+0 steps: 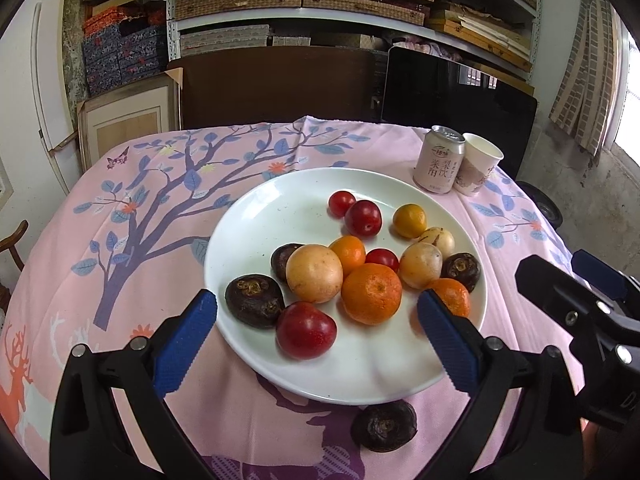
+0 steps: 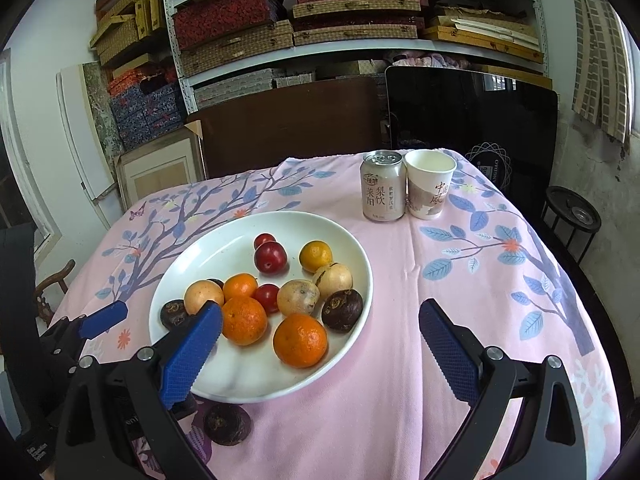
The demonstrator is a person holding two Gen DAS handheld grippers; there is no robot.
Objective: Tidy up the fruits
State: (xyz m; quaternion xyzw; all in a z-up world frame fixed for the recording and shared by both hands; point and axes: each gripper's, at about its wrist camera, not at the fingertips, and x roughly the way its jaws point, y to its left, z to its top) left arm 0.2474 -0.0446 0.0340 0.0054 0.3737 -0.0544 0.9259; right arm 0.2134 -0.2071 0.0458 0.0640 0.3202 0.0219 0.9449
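A white plate [image 1: 256,216] on the pink tablecloth holds several fruits: oranges [image 1: 371,293], red plums [image 1: 306,330], pale round fruits [image 1: 314,273], dark water chestnuts [image 1: 254,300] and small red tomatoes [image 1: 341,202]. One dark water chestnut [image 1: 384,425] lies on the cloth just in front of the plate; it also shows in the right wrist view [image 2: 227,424]. My left gripper [image 1: 316,340] is open and empty over the plate's near edge. My right gripper [image 2: 320,354] is open and empty over the plate's [image 2: 224,240] right front rim.
A pink drink can [image 2: 383,186] and a white paper cup [image 2: 429,184] stand at the table's far right. A dark chair back [image 1: 276,88] and a black panel [image 1: 460,92] stand behind the table. Shelves of boxes fill the back wall.
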